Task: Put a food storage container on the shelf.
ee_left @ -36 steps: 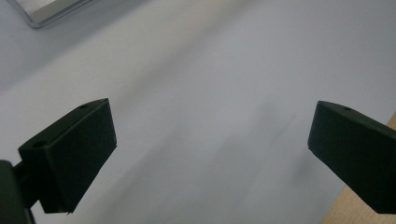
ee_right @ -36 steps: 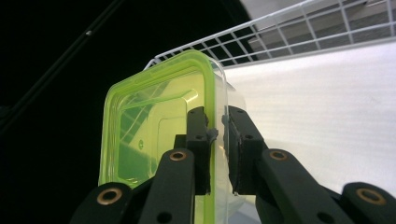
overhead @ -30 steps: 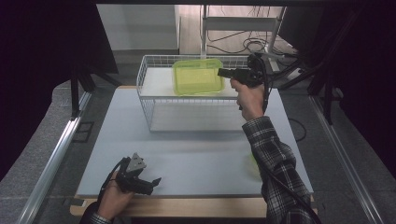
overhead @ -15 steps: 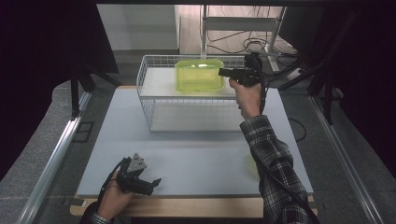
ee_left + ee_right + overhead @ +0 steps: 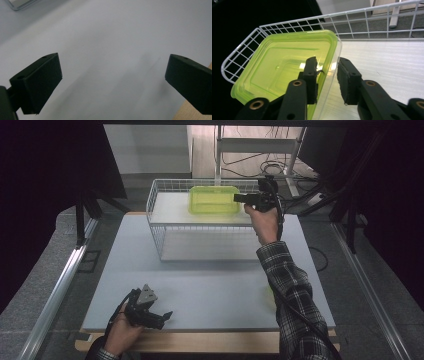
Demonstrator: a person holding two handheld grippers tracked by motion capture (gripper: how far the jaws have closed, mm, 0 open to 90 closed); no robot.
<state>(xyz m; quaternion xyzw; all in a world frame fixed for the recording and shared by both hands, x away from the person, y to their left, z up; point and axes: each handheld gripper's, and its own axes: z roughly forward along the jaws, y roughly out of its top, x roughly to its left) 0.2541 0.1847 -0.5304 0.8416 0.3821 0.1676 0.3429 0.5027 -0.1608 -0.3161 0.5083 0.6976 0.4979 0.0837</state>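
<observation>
while the right gripper (image 5: 239,197) is held over the wire basket (image 5: 165,187), the wall of the green box (image 5: 213,200) is set between its jaws, with a small gap seen on one side | the box is seen inside the basket | the left gripper (image 5: 162,316) is held wide open and empty, low over the table (image 5: 210,280)

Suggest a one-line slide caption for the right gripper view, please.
Right gripper straddles the rim of a green container inside the wire basket.
</observation>
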